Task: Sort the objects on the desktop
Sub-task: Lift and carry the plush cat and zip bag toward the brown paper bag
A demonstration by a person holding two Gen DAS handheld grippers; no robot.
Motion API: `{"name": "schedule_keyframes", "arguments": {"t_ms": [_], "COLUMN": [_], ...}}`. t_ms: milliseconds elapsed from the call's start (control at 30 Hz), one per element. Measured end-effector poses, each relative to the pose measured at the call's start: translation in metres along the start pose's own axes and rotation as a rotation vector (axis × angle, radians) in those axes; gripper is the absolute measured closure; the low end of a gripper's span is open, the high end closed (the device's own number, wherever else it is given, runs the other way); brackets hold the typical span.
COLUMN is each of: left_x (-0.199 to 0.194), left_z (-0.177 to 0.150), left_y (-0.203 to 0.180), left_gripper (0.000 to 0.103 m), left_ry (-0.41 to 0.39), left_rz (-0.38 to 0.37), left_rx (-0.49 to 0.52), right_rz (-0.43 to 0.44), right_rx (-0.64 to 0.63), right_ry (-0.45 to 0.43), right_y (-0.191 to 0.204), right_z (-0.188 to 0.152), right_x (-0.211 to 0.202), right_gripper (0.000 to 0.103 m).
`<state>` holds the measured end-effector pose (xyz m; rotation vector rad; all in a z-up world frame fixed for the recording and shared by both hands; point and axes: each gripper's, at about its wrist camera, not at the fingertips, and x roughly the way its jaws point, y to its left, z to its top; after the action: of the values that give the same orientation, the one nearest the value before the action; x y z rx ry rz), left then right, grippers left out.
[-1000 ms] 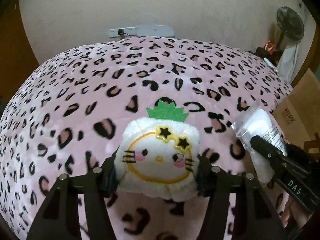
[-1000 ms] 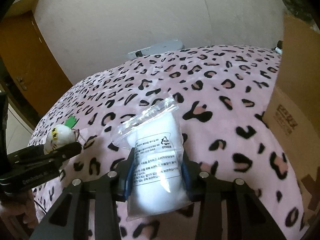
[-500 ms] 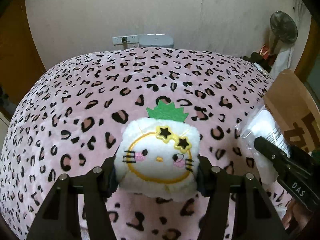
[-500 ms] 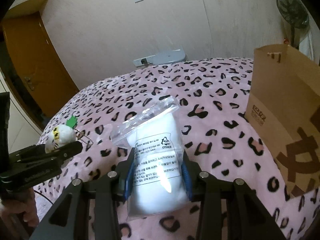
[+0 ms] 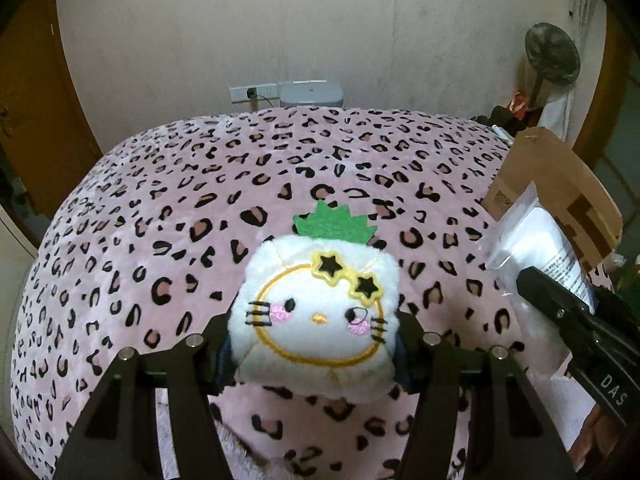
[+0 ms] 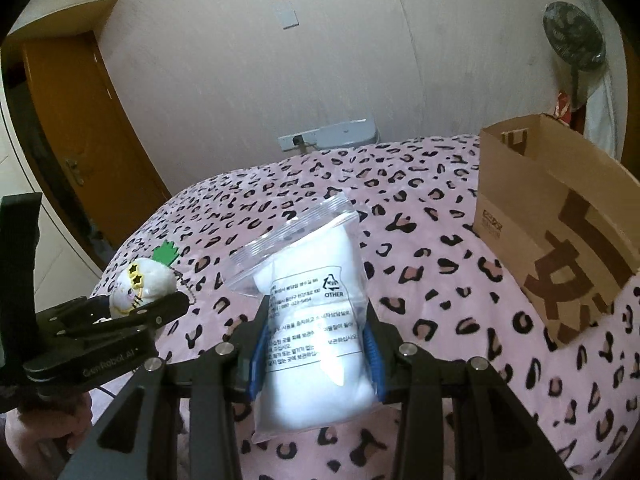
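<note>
I have both tools loaded: my left gripper is clamped on the white cat-face plush keychain, pads pressing into its sides, and my right gripper is clamped on the clear zip bag of white filling, squeezed at its middle with the sealed top sticking up free. Both loads hang clear above the pink leopard-print blanket. The brown paper bag stands open at the right edge of the blanket, and I judge it to be where these things go. My main worry is the zip bag: it is slick film over soft filling, and a grip at the middle could let it slide down and out if I tilt or jerk. The plush compresses, so it could squirm loose the same way, and its ball chain dangling below might snag the paper bag's rim. That bag looks light and unsupported; brushing its wall with either gripper could tip or crumple it. With both tools close together, they could also knock each other at the opening.
</note>
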<state>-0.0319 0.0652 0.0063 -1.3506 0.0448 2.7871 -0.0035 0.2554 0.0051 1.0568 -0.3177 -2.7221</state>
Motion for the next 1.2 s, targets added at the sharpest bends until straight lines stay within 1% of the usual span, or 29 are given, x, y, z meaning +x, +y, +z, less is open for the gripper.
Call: {"name": "schedule_keyframes", "arguments": {"t_ms": [200, 467, 800, 1200], "left_x": [-0.024, -0.043, -0.058, -0.058], "left_z": [-0.007, -0.010, -0.005, -0.002], "left_y": [-0.009, -0.023, -0.056, -0.102], "left_gripper": [0.042, 0.042, 0.042, 0.042], "left_ry": [-0.025, -0.044, -0.072, -0.077], "left_rz": [-0.017, -0.046, -0.110, -0.174], "left_rx": [0.014, 0.034, 0.092, 0.177], "right_rz": [-0.015, -0.038, -0.083, -0.162], "right_rx": [-0.009, -0.014, 0.010, 0.061], "right_ry": [-0.028, -0.059, -0.089, -0.106], "right_y": [0.007, 0.010, -0.007, -0.042], "right_z": [-0.004, -0.006, -0.005, -0.006], "right_x": [-0.022, -0.049, -0.072, -0.092], "right_gripper": [0.063, 0.063, 0.063, 0.063]}}
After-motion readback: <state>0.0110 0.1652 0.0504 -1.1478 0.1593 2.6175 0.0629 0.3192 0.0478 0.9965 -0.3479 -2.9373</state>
